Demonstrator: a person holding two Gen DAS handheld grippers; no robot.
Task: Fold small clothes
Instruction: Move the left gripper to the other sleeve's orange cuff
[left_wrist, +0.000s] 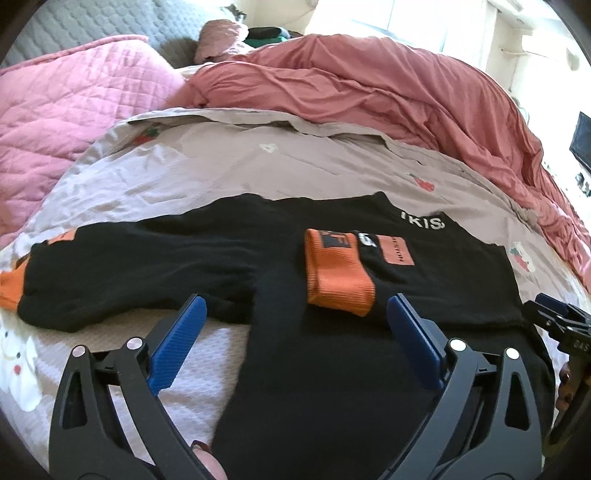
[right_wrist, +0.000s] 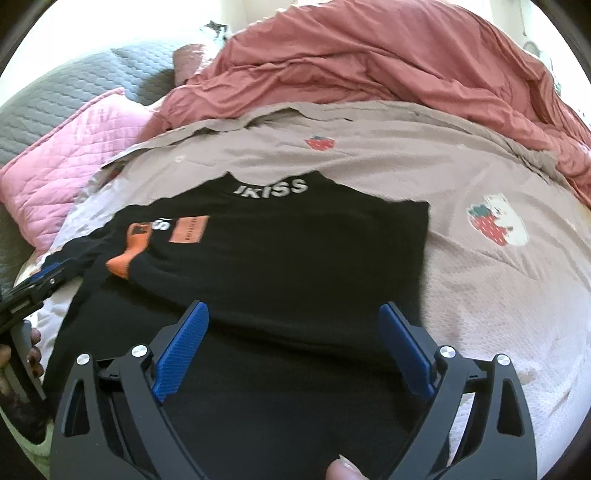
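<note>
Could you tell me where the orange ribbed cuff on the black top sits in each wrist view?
Left wrist: orange cuff, centre, just above the gripper's right finger.
Right wrist: orange cuff, left of centre.
Shared landmark: white IKISS lettering on the collar.

Shirt (right_wrist: 288, 251) is lying flat on the bed sheet (right_wrist: 369, 158), collar end away from the cameras. One sleeve (left_wrist: 110, 258) is stretching out to the left; the other sleeve's cuff (left_wrist: 338, 275) is lying folded across the shirt's body. Duvet (left_wrist: 388, 85) is lying bunched behind the sheet. Quilted pillow (left_wrist: 62, 103) is sitting behind and to the left. Left gripper (left_wrist: 295, 314) and right gripper (right_wrist: 293, 317) are hovering side by side over the shirt's near edge.
</note>
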